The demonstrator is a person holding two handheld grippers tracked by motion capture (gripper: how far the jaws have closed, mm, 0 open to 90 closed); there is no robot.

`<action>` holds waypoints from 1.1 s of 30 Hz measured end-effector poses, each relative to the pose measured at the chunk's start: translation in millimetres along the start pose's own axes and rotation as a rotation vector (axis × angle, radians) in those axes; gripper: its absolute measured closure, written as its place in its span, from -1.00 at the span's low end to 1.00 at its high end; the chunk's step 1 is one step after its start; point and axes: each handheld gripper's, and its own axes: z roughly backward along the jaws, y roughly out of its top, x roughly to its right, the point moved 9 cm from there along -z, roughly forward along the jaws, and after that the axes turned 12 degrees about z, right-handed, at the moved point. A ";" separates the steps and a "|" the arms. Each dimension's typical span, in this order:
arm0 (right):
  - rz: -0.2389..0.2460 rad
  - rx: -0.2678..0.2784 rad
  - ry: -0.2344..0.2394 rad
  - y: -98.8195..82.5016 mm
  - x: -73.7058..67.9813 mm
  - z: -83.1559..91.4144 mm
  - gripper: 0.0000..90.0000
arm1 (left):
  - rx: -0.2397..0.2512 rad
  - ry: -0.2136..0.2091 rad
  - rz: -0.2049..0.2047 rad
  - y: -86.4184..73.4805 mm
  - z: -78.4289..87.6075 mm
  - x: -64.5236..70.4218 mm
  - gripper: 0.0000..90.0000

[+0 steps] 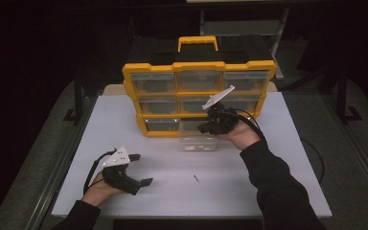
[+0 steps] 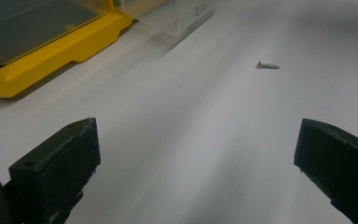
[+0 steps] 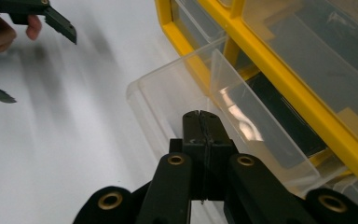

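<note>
A yellow organizer with clear drawers stands upright at the back of the white table. Its bottom middle clear drawer is pulled out onto the table. My right gripper hangs just over that drawer; its jaws are pressed shut, and I see nothing between them. A small screw lies alone on the table in front of the drawer. My left gripper is open low over the table, left of the screw, which lies ahead of the wide-apart jaws.
The organizer's yellow frame and the open drawer's corner lie ahead-left of the left gripper. The right gripper view shows the frame close on its right and the left gripper farther off. Dark floor surrounds the table.
</note>
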 end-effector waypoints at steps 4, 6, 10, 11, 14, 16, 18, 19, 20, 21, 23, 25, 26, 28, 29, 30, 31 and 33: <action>0.006 0.005 -0.001 -0.2 -7.6 5.8 0.96 | 0.000 0.001 0.001 0.0 0.1 -0.2 -1.00; 0.008 0.006 0.005 -1.2 -12.6 7.0 0.96 | -0.001 0.000 0.002 -0.2 -0.1 -0.1 -1.00; 0.014 0.001 0.010 -4.5 -19.1 7.0 0.96 | -0.004 -0.001 -0.002 -0.5 -0.1 0.4 -1.00; 0.013 0.004 0.014 -5.5 -21.3 6.8 0.96 | -0.005 -0.001 -0.002 -0.5 0.0 0.5 -1.00; 0.014 0.006 0.022 -10.8 -30.1 5.5 0.96 | -0.004 -0.002 -0.002 -0.5 -0.1 0.7 -1.00; 0.025 0.010 0.027 -13.4 -33.9 5.0 0.96 | -0.003 -0.003 -0.001 -0.5 -0.4 0.9 -1.00; 0.027 0.014 0.032 -16.0 -38.1 3.8 0.96 | -0.003 -0.003 0.001 -0.4 -0.5 0.9 -1.00; 0.025 0.013 0.035 -17.5 -40.1 3.1 0.96 | -0.002 -0.002 0.001 -0.4 -0.5 0.9 -1.00; 0.022 0.011 0.037 -19.1 -42.3 2.3 0.96 | -0.002 -0.003 0.001 -0.4 -0.5 0.9 -1.00; 0.022 0.011 0.037 -19.1 -42.3 2.3 0.96 | -0.002 -0.003 0.001 -0.4 -0.5 0.9 -1.00; 0.022 0.009 0.040 -22.3 -45.4 0.5 0.94 | -0.003 -0.002 0.001 -0.5 -0.5 0.9 -1.00; 0.019 0.010 0.041 -25.5 -47.9 -1.3 0.93 | -0.003 -0.002 0.000 -0.5 -0.6 1.0 -1.00; 0.026 0.011 0.042 -29.0 -50.5 -3.9 0.91 | -0.003 -0.003 0.000 -0.4 -0.4 1.1 -1.00; 0.026 0.008 0.046 -32.5 -54.5 -6.8 0.87 | -0.003 -0.002 0.000 -0.5 -0.4 0.8 -1.00; 0.028 0.008 0.045 -34.3 -56.1 -8.2 0.85 | -0.003 -0.002 0.000 -0.5 -0.4 0.8 -1.00; 0.029 0.007 0.046 -36.0 -57.6 -9.6 0.83 | -0.002 -0.003 0.001 -0.5 -0.5 1.0 -1.00; 0.032 0.006 0.046 -37.8 -58.6 -11.2 0.81 | -0.004 -0.003 -0.002 -0.6 -0.4 0.9 -1.00; 0.032 -0.002 0.046 -41.2 -60.5 -14.2 0.75 | -0.005 -0.004 -0.002 -0.7 -0.5 1.1 -1.00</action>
